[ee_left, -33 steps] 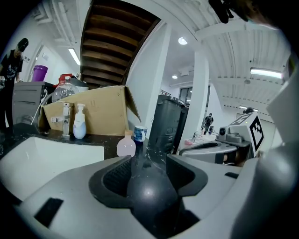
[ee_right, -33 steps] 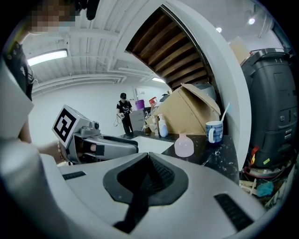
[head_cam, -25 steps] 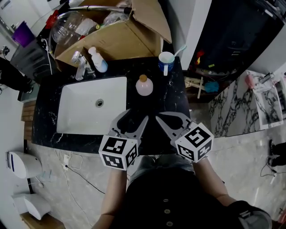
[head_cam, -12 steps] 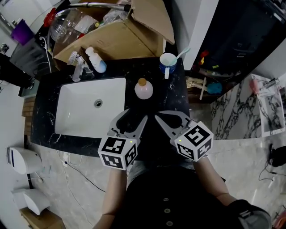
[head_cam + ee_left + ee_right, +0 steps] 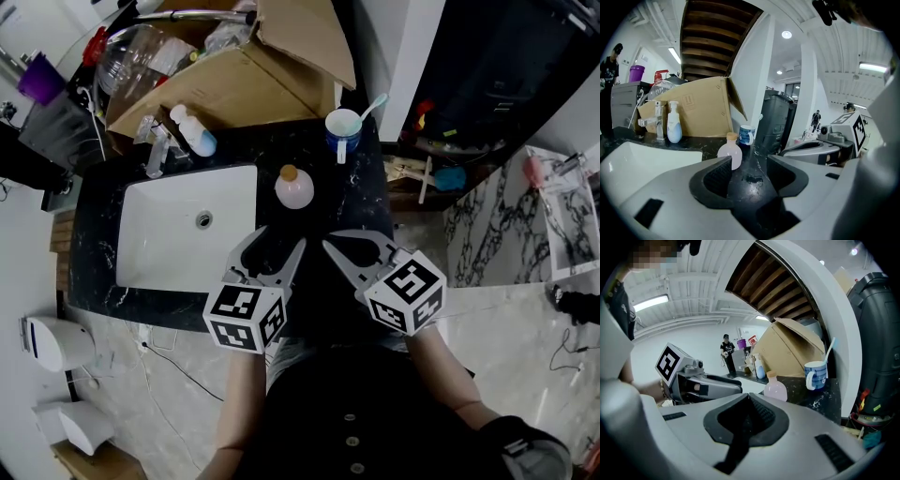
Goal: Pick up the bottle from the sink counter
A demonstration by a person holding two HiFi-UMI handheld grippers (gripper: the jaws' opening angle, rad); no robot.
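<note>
Black counter [image 5: 366,202] below both tools | sink [image 5: 178,225] left of left gripper [image 5: 750,161] | pink bottle [image 5: 294,188] upright ahead of it, untouched | left jaws apart, empty; right gripper [image 5: 749,394] jaws together | step: approach | next: advance, straddle bottle, close

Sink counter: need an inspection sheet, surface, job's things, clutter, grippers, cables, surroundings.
Surface: black marbled counter, white sink basin set in it.
Job's things: pink bottle upright right of the basin, untouched.
Clutter: blue mug with toothbrush, pump bottle, faucet, cardboard box behind.
Grippers: left gripper open, empty; right gripper shut, empty.
Cables: loose cable on the floor, person's left.
Surroundings: dark bin beside the counter; person standing far off.
</note>
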